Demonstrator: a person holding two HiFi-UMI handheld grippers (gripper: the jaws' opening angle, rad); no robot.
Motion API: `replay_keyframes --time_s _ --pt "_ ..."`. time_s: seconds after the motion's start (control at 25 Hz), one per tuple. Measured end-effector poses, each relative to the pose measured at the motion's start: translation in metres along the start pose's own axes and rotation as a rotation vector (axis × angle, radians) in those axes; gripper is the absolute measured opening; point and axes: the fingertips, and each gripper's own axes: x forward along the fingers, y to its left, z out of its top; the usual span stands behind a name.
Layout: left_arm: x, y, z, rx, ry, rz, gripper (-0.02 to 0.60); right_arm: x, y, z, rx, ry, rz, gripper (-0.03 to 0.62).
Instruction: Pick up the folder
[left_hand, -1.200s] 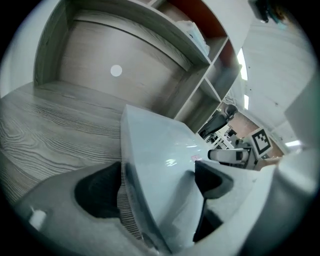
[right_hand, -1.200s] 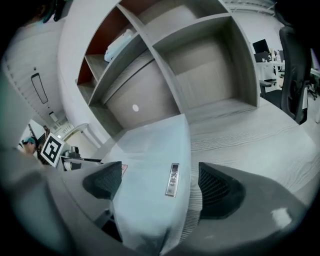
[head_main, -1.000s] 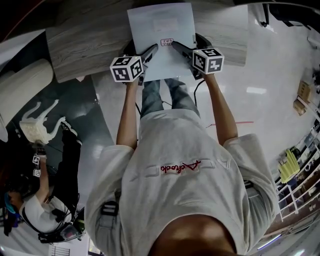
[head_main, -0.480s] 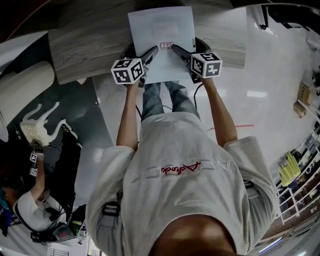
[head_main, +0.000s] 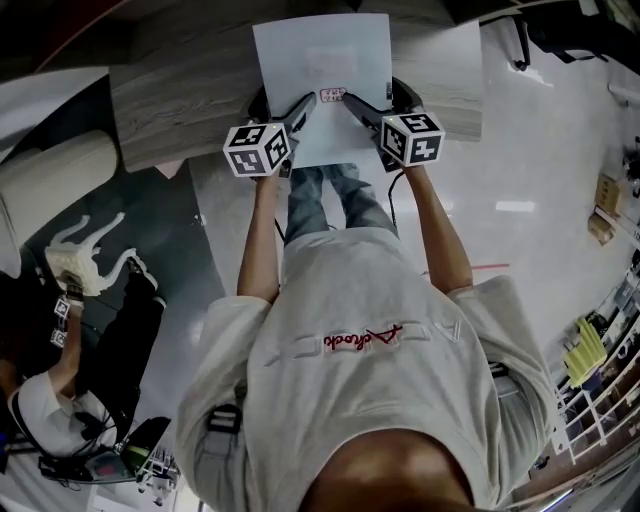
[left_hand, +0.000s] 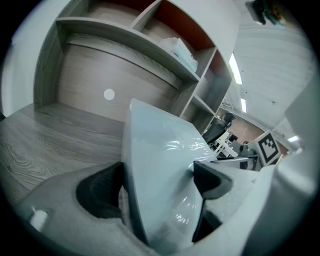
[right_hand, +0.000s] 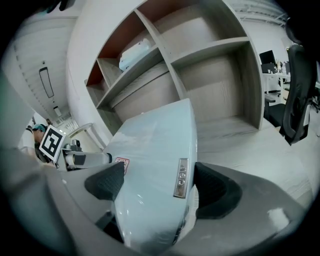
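Observation:
A pale blue-white folder (head_main: 320, 70) with a small red-printed label is held flat over the front edge of the grey wooden desk (head_main: 180, 100). My left gripper (head_main: 300, 106) is shut on its near left edge, and my right gripper (head_main: 352, 100) is shut on its near right edge. In the left gripper view the folder (left_hand: 160, 160) fills the gap between the dark pads of the left gripper (left_hand: 156, 186). In the right gripper view the folder (right_hand: 152, 160), with a small metal tag, sits between the pads of the right gripper (right_hand: 160, 186).
Open wooden shelves (right_hand: 210, 45) rise behind the desk, with a white bundle (left_hand: 180, 50) on one shelf. A dark office chair (right_hand: 295, 95) stands at the right. On the floor at the left are a white animal figure (head_main: 85, 260) and a second person (head_main: 50, 410).
Both grippers and the folder have shifted slightly toward the person. The hold on the folder is the same.

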Motion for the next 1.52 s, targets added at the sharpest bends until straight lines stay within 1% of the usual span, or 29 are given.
replay_keyframes --time_s 0.28,0.52,0.72,0.92,1.04,1.12,1.4,1.52 --pt "-0.017 -0.031 0.065 0.093 -0.11 0.006 0.451 -0.031 0.009 0.061 -0.063 -0.116 0.014 0.448" --pt "-0.05 -0.049 0.102 0.151 -0.218 0.021 0.451 -0.055 0.034 0.097 -0.142 -0.195 0.028 0.448" --pt "-0.07 -0.064 0.124 0.18 -0.274 0.016 0.449 -0.075 0.049 0.115 -0.174 -0.241 0.024 0.448" --pt "-0.085 -0.077 0.16 0.216 -0.358 0.003 0.43 -0.089 0.057 0.142 -0.215 -0.289 0.011 0.445" --pt "-0.091 -0.083 0.18 0.204 -0.418 -0.015 0.43 -0.095 0.061 0.156 -0.224 -0.34 -0.008 0.442" --pt "-0.095 -0.085 0.19 0.208 -0.451 -0.008 0.423 -0.097 0.063 0.164 -0.218 -0.361 -0.018 0.442" --pt "-0.108 -0.089 0.221 0.247 -0.511 -0.029 0.414 -0.105 0.075 0.194 -0.251 -0.42 -0.018 0.44" --pt "-0.11 -0.089 0.228 0.252 -0.521 -0.035 0.414 -0.105 0.078 0.201 -0.265 -0.431 -0.022 0.44"
